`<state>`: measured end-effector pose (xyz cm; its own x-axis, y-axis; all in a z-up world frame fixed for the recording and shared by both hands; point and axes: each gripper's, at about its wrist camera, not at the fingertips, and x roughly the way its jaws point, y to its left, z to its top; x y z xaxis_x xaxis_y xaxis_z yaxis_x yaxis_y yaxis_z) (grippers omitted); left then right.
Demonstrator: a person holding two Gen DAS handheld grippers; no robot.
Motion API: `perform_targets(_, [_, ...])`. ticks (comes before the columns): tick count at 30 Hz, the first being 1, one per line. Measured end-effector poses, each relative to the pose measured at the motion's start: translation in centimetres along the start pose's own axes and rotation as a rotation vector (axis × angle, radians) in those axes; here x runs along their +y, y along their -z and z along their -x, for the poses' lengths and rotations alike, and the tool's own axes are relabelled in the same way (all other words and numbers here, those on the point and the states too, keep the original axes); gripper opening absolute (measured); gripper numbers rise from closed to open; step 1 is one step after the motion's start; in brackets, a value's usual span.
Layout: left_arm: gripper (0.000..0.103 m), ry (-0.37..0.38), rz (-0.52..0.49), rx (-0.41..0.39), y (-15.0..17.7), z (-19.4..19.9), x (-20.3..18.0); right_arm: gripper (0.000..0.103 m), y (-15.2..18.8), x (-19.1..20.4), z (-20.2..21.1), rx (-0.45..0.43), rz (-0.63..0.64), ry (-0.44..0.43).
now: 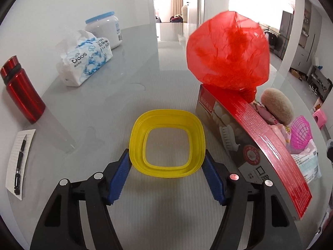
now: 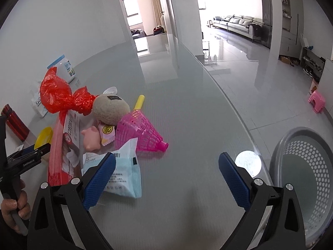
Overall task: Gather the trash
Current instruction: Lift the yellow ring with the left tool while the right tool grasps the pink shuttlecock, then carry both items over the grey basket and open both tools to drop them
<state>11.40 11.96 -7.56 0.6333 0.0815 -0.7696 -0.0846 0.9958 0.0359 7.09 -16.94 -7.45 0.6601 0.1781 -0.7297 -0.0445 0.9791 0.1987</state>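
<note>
While your left gripper [image 1: 166,162] brackets the yellow plastic ring [image 1: 167,143] near the middle of the table [image 1: 116,104], its blue pads [image 1: 119,179] sit against the ring's left and right edges, though you cannot tell whether they bite yet. Expect a light, thin, slippery rim that flexes, so squeeze gently across the near corners. Your right gripper [image 2: 167,180] hangs spread and empty, with the grey basket [image 2: 299,166] at the table's right edge.
</note>
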Motion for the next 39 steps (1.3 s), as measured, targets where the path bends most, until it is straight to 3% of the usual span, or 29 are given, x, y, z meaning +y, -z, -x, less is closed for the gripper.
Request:
perform_targets(8, [0.066, 0.0, -0.017, -0.046, 0.0, 3.0, -0.6, 0.095, -2.9, 1.5, -3.6, 0.07, 0.158, -0.028])
perform_targets(18, [0.066, 0.03, -0.033, -0.076, -0.1, 5.3, -2.3, 0.093, -3.2, 2.6, -6.2, 0.152, 0.247, -0.056])
perform_targets(19, [0.066, 0.033, -0.035, -0.076, 0.0, 5.5, -2.6, 0.088, -3.3, 2.7, -6.5, 0.156, 0.249, -0.06])
perform_targets(22, [0.066, 0.043, -0.047, -0.076, 0.0, 5.8, -3.2, 0.055, -3.0, 3.0, -7.0, 0.191, 0.259, -0.078])
perform_targets(28, [0.066, 0.066, -0.071, -0.078, 0.3, 6.4, -4.4, 0.045, -2.5, 2.6, -5.7, 0.158, 0.229, -0.111])
perform_targets(39, [0.066, 0.149, -0.141, -0.116, 0.1, 8.1, -8.5, 0.043, -1.3, -3.0, 0.5, -0.009, 0.006, -0.077])
